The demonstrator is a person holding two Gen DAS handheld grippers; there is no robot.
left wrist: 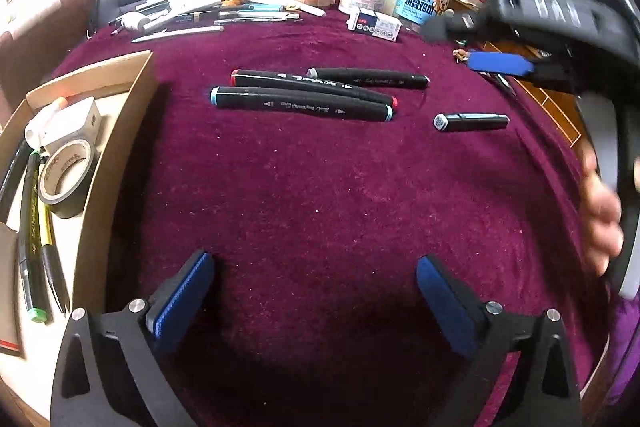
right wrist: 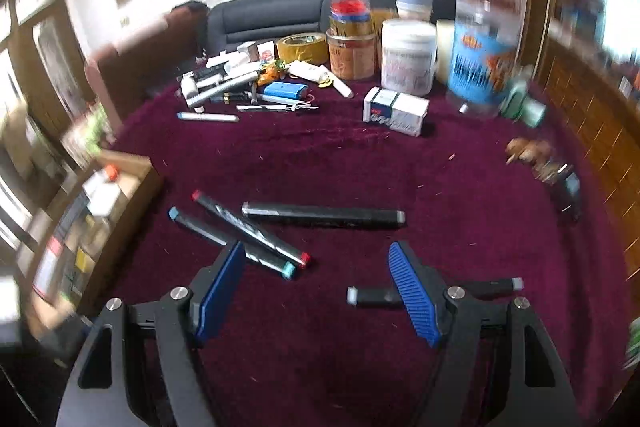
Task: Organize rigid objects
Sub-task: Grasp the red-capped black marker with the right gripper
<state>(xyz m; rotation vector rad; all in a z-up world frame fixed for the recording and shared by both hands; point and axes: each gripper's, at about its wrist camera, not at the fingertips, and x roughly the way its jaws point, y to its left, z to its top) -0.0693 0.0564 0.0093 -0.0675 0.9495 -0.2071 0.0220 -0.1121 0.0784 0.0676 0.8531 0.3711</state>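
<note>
— So, how many black marker pens lie on the maroon velvet cloth [left wrist: 320,195]?

— Four: a blue-capped marker [left wrist: 302,103] touching a red-capped marker [left wrist: 314,87], a grey-capped marker [left wrist: 368,77] just behind them, and one short marker [left wrist: 471,121], all ahead of the left gripper [left wrist: 314,291], whose blue pads gape with nothing between.

— And the right gripper [right wrist: 316,293]?

— Released too; the short marker [right wrist: 374,297] passes behind its right finger. One cardboard box [left wrist: 120,147] sits left, holding one roll of tape [left wrist: 66,179].
</note>
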